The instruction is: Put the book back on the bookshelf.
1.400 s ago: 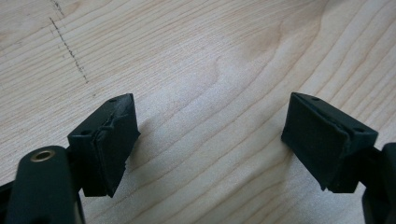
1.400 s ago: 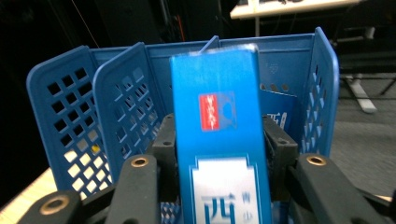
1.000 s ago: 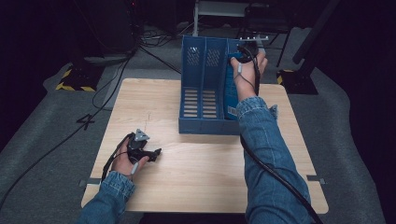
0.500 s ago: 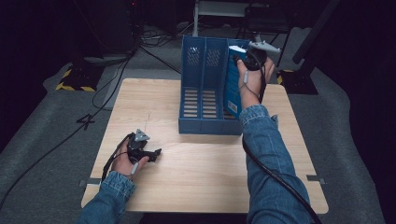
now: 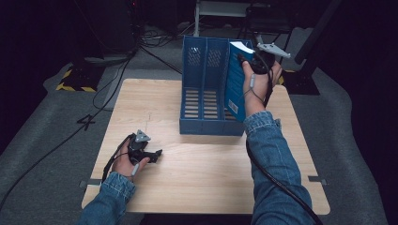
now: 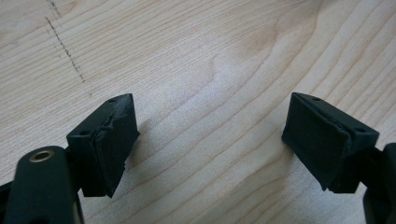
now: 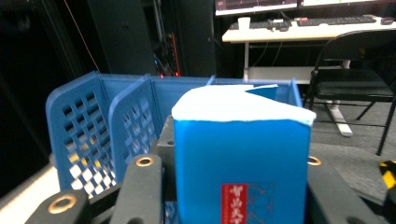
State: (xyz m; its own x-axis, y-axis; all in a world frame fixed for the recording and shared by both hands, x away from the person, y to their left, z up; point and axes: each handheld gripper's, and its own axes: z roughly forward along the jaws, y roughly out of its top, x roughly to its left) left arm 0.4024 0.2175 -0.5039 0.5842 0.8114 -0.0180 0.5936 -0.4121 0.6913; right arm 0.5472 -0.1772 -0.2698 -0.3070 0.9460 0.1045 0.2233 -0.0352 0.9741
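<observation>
Right gripper (image 5: 248, 63) lifts the blue book (image 5: 234, 79) up and out of the rightmost slot of the blue file rack (image 5: 206, 89). A second ago the book sits deep in the slot with the hand low by the rack's rim. Now its white top edge stands clear above the rack's back wall, tilted, the lower corner still down inside the slot. The hand is higher and farther back.

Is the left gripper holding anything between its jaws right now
No, the left gripper has its jaws wide apart over the bare wooden table, with nothing between them.
</observation>
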